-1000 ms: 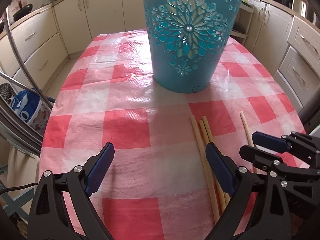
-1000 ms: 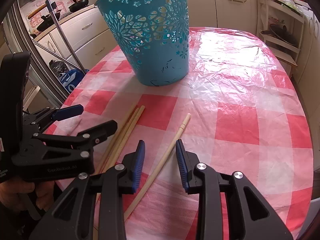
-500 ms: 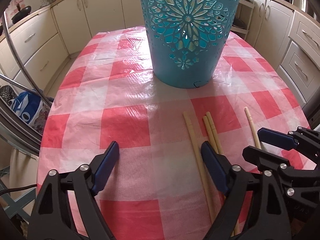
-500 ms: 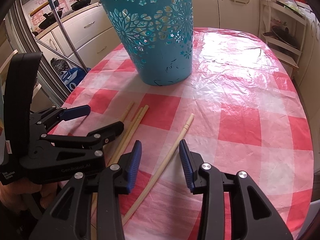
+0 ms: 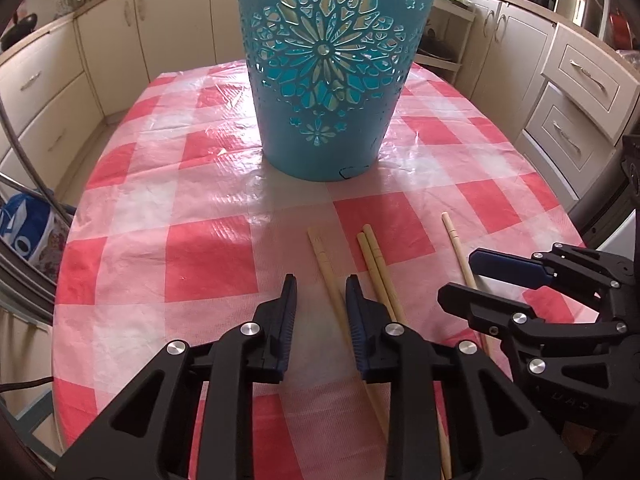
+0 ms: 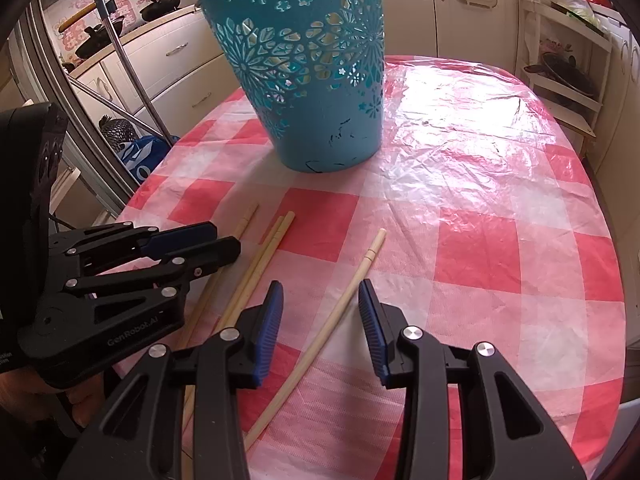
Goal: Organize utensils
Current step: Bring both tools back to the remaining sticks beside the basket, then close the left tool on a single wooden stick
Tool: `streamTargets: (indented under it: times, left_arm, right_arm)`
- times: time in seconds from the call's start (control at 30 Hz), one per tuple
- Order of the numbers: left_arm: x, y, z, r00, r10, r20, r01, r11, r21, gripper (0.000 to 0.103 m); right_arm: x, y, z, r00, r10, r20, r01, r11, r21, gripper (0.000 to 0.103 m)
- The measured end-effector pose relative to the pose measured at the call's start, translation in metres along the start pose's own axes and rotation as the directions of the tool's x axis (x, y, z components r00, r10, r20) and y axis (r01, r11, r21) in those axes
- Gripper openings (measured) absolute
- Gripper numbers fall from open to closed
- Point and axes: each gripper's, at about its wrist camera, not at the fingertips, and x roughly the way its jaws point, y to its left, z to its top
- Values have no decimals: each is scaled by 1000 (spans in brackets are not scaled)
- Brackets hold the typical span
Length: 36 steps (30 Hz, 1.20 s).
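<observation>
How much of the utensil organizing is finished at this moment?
Nothing looks done: all four wooden chopsticks lie on the checked tablecloth, outside the teal plastic basket. The left gripper and right gripper each straddle one, open, holding nothing. Every chopstick remains to be moved.

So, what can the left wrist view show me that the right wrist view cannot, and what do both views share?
Only the left wrist view: the left gripper open around the leftmost chopstick, drawers on the right.
Only the right wrist view: the right gripper open around the separate chopstick, pans on the counter.
Both: the blue basket, four chopsticks, the checked tablecloth.
</observation>
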Motion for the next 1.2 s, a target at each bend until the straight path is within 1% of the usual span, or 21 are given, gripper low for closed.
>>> streamTargets:
  times: [0.1, 0.2, 0.23, 0.3, 0.5, 0.6, 0.83, 1.07, 1.2]
  left_arm:
    - [1, 1, 2, 1000, -5, -24, 4, 1000, -8, 24]
    - [3, -2, 4, 999, 6, -34, -5, 1000, 17, 23]
    - [3, -3, 4, 999, -1, -36, 1, 1000, 17, 21]
    - [2, -2, 4, 999, -21, -46, 21, 1000, 7, 14]
    - [3, -9, 5, 998, 2, -65, 0, 1000, 28, 14]
    - [4, -11, 5, 998, 6, -59, -3, 999, 45, 8]
    - [1, -13, 1, 999, 7, -51, -5, 998, 57, 5]
    - [-7, -11, 0, 1000, 8, -29, -6, 998, 55, 5]
    - [-18, -4, 1, 1000, -4, -1, 4, 1000, 27, 5]
  right_arm:
    - [0, 0, 0, 1000, -1, 0, 1, 1000, 0, 39]
    - [0, 0, 0, 1000, -1, 0, 1, 1000, 0, 39]
    - [0, 0, 0, 1000, 0, 0, 0, 1000, 1, 39]
    - [0, 0, 0, 1000, -1, 0, 1, 1000, 1, 39]
    - [1, 2, 1, 1000, -5, -1, 5, 1000, -7, 40]
    - [1, 3, 1, 1000, -11, 0, 11, 1000, -17, 41]
    - [1, 5, 0, 1000, -15, 2, 15, 1000, -25, 42]
    - [2, 7, 0, 1000, -20, 4, 20, 999, -39, 45]
    - [2, 8, 0, 1000, -24, 6, 24, 999, -47, 46]
